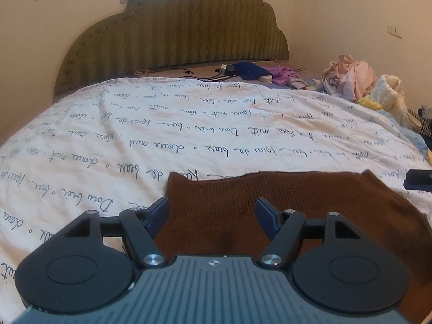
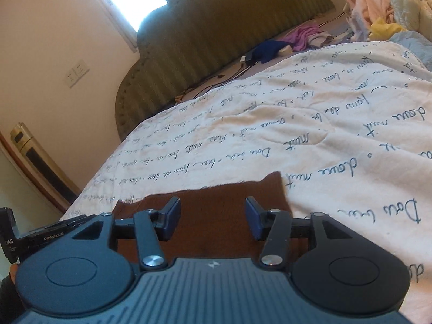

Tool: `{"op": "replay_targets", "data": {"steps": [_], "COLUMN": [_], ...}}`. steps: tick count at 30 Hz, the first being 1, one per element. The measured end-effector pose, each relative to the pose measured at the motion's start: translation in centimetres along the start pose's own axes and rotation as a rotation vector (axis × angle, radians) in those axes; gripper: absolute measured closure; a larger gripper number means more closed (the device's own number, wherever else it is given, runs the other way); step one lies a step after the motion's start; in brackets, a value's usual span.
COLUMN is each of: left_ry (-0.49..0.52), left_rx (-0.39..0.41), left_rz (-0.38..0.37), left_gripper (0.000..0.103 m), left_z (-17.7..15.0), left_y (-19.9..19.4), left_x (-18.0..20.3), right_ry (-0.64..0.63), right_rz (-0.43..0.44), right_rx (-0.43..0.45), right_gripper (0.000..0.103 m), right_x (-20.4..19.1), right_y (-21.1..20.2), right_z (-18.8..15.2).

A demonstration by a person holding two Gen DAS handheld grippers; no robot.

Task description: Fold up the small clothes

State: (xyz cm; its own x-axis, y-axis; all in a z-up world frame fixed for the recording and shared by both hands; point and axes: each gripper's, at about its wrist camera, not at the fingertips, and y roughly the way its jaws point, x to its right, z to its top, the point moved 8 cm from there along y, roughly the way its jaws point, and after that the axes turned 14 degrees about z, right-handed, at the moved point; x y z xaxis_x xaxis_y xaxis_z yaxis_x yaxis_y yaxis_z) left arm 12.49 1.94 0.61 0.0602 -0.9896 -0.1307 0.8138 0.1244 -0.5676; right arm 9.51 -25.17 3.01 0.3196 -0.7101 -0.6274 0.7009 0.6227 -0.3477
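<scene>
A brown knitted garment [image 1: 283, 197] lies flat on the white bedspread [image 1: 162, 140] covered in dark handwriting. My left gripper [image 1: 212, 210] hovers over the garment's left part, open, nothing between its blue pads. In the right wrist view the same brown garment [image 2: 213, 202] lies under my right gripper [image 2: 213, 210], which is open too and holds nothing. The right gripper shows as a dark piece [image 1: 418, 179] at the right edge of the left wrist view. The left gripper's body [image 2: 40, 236] appears at the left edge of the right wrist view.
A green padded headboard [image 1: 172, 35] stands at the far end of the bed. Near it lie a dark blue cloth [image 1: 249, 71], a purple cloth [image 1: 283, 75] and cables. A heap of pink, white and yellow clothes [image 1: 359, 81] sits at the far right.
</scene>
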Motion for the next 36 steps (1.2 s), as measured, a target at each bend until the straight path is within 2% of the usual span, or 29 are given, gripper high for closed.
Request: {"op": "replay_targets", "data": {"steps": [3, 11, 13, 15, 16, 17, 19, 21, 22, 24, 26, 28, 29, 30, 31, 33, 34, 35, 36], "left_ry": [-0.009, 0.011, 0.058, 0.129, 0.119, 0.106, 0.121, 0.135, 0.132, 0.104, 0.092, 0.138, 0.161, 0.154, 0.152, 0.114, 0.11, 0.109, 0.103], "left_rx": [-0.043, -0.065, -0.078, -0.087, -0.071, -0.062, -0.071, -0.065, -0.06, -0.037, -0.025, -0.051, -0.063, -0.012, -0.004, -0.049, -0.044, -0.028, -0.008], "left_rz": [-0.022, -0.062, -0.044, 0.018, 0.016, 0.013, 0.038, 0.08, 0.083, 0.033, -0.004, 0.005, 0.019, 0.029, 0.042, 0.049, 0.054, 0.045, 0.022], "left_gripper": [0.033, 0.034, 0.034, 0.03, 0.027, 0.026, 0.026, 0.027, 0.031, 0.031, 0.028, 0.027, 0.023, 0.02, 0.012, 0.019, 0.032, 0.038, 0.037], "left_z": [-0.8, -1.8, -2.6, -4.0, -4.4, -4.4, -4.2, -4.0, -3.9, -4.0, -4.7, -6.5, -7.5, -8.0, -8.0, -7.3, -6.9, -6.7, -6.6], "left_y": [0.4, 0.5, 1.1, 2.7, 3.3, 3.3, 3.3, 2.4, 1.6, -1.0, -3.1, -3.2, -2.7, -2.5, -2.1, -2.4, -3.4, -4.5, -5.8], "left_x": [0.3, 1.1, 1.6, 1.7, 1.5, 1.3, 1.5, 1.3, 1.1, 1.0, 1.2, 2.0, 2.2, 2.1, 2.0, 1.5, 1.5, 1.6, 2.0], "right_ry": [0.022, 0.047, 0.015, -0.096, -0.168, -0.205, -0.159, -0.186, -0.189, -0.193, -0.217, -0.23, -0.246, -0.301, -0.342, -0.298, -0.268, -0.252, -0.252], "right_rz": [0.002, 0.001, -0.042, -0.186, -0.197, -0.166, -0.152, -0.196, -0.224, -0.208, -0.137, -0.153, -0.178, -0.174, -0.166, -0.182, -0.206, -0.21, -0.19], "right_rx": [-0.029, -0.057, -0.087, -0.129, -0.112, -0.073, -0.065, -0.086, -0.088, -0.071, -0.06, -0.111, -0.146, -0.119, -0.104, -0.12, -0.126, -0.115, -0.103], "right_gripper": [0.052, 0.052, 0.052, 0.053, 0.053, 0.053, 0.053, 0.053, 0.053, 0.05, 0.048, 0.044, 0.044, 0.044, 0.043, 0.043, 0.043, 0.042, 0.041], "right_x": [-0.1, 0.2, 0.5, 2.0, 2.6, 2.8, 3.0, 2.4, 1.7, -0.5, -2.9, -3.3, -2.7, -2.5, -2.4, -2.8, -3.3, -4.0, -4.9], "right_y": [0.6, 1.2, 1.8, 2.7, 2.8, 2.4, 1.8, 1.3, 0.9, -0.5, -1.3, -0.9, -0.4, -0.4, -0.3, -0.7, -1.1, -1.7, -2.2], "right_z": [-0.8, -1.6, -2.4, -3.7, -4.5, -5.0, -4.7, -4.6, -4.6, -5.0, -6.0, -7.9, -9.0, -9.8, -10.2, -9.6, -9.1, -8.8, -8.8]}}
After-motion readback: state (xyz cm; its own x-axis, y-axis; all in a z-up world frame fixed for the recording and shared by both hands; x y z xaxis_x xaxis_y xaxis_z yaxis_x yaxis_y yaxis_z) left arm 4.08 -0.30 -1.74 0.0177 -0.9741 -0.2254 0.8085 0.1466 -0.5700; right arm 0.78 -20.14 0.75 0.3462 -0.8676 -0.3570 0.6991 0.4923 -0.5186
